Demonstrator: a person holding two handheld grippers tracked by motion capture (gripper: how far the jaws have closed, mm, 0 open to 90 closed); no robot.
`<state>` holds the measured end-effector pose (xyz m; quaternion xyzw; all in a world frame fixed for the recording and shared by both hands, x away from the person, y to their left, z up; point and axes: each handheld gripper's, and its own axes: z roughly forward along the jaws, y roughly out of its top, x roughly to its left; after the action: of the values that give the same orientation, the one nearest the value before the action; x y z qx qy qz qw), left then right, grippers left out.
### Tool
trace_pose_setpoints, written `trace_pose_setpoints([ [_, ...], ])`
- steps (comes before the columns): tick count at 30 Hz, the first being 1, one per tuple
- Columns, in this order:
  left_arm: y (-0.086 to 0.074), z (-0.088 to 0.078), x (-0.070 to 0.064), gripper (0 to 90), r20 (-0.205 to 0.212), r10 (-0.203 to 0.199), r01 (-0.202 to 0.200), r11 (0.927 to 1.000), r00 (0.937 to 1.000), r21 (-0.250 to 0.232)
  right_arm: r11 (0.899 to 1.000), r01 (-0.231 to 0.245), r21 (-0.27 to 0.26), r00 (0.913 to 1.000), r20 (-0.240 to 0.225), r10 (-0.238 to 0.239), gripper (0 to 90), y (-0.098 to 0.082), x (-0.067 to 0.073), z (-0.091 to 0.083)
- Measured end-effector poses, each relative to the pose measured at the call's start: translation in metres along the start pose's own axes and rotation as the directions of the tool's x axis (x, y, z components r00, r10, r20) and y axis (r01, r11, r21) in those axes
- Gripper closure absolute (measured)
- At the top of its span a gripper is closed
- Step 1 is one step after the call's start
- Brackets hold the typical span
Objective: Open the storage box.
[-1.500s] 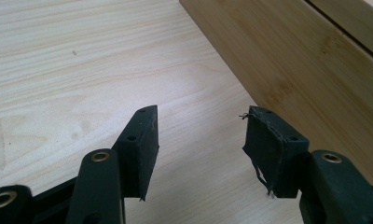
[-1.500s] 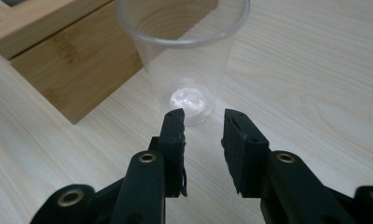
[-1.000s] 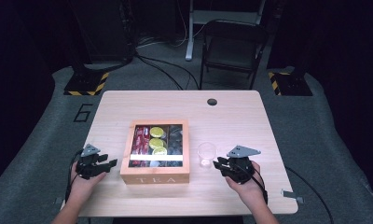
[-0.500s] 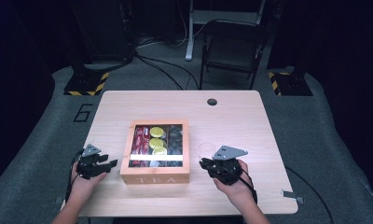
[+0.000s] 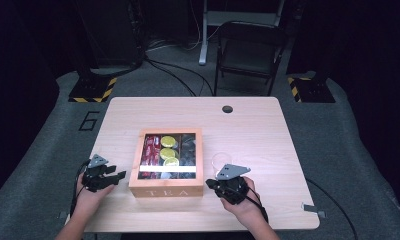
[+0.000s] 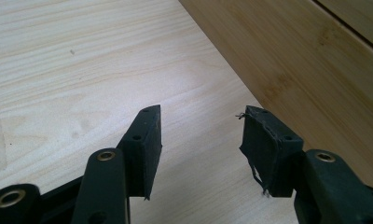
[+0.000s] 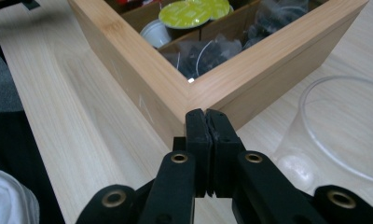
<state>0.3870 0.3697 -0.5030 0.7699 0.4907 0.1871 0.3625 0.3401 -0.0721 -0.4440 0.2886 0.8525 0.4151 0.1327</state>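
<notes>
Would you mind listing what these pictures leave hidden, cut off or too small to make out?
- Clear cup: right gripper view, cut off by the right edge; in the high view the right tool covers its near side.
- Tea box: labels on the packets are too small in the high view.
- Left gripper view: the edge crops the box wall, so its contents are unseen.

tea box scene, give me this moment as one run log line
left gripper open, empty, beside tea box | right gripper shut, empty, at box's front corner | clear cup right of box | nothing held
</notes>
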Motion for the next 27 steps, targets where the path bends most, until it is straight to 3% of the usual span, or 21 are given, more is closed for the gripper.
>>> trace_pose_setpoints([
  [16,0.0,-0.001,0.0,47.3,0.003,0.0,0.0,1.0,1.0,0.003,0.998,0.003,0.058,0.9992,-0.04,0.0,87.6,-0.013,0.005,0.017],
  [27,-0.002,-0.003,0.001,47.3,-0.001,0.0,0.0,1.0,1.0,0.006,0.999,-0.002,0.054,0.9988,-0.048,0.004,87.7,-0.013,0.003,0.02],
])
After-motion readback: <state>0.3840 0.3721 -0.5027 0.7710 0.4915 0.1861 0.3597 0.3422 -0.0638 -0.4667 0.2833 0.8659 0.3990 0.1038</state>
